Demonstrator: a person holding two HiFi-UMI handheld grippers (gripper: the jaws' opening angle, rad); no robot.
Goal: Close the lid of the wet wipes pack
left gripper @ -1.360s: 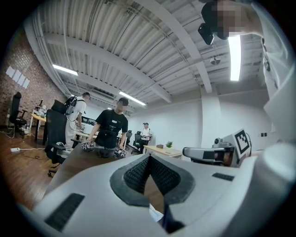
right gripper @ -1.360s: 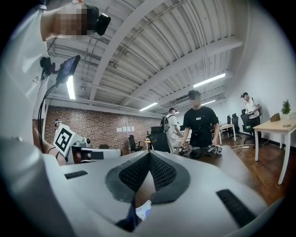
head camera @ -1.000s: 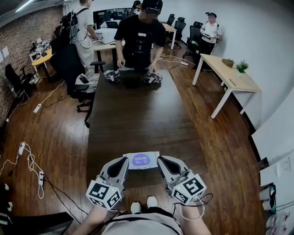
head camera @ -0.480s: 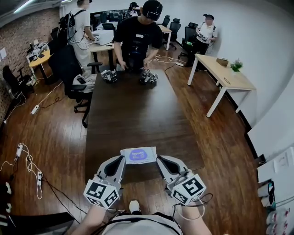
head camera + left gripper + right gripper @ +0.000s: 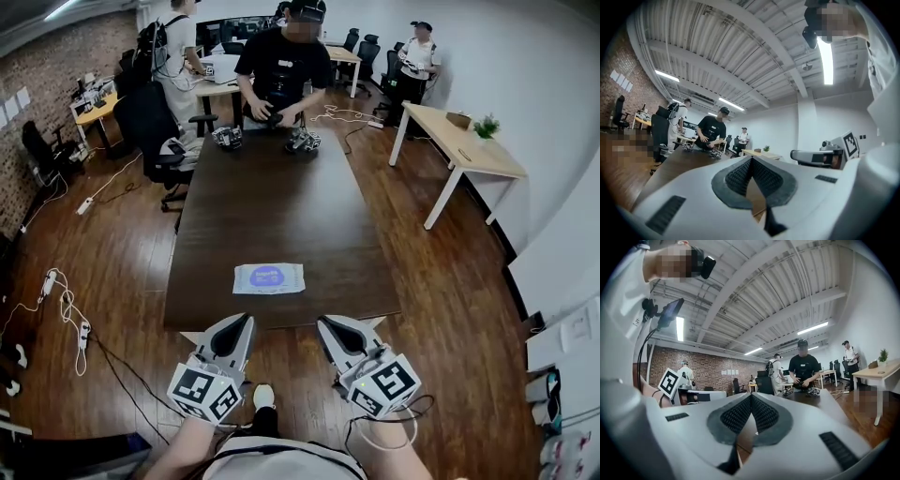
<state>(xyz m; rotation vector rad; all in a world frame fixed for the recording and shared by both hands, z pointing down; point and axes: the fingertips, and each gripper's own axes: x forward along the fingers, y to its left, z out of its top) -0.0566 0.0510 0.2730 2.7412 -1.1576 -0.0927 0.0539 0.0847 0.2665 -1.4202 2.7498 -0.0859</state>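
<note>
wipes pack [image 5: 268,278]: lying flat on the dark table [image 5: 272,178], close to its near edge
left gripper [image 5: 246,321]: jaws pressed together, nothing in them, just off the table's near edge
right gripper [image 5: 325,324]: same deal, closed and empty, also off that near edge
person [image 5: 286,66]: standing at the table's far end

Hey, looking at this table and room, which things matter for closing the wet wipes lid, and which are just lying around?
For the job:
wet wipes pack, flat on the dark table
left claw and right claw, both shut, empty, short of the table's near edge

Just lying about:
claw tools at the table's far end
potted plant on the light desk
cables on the floor
</note>
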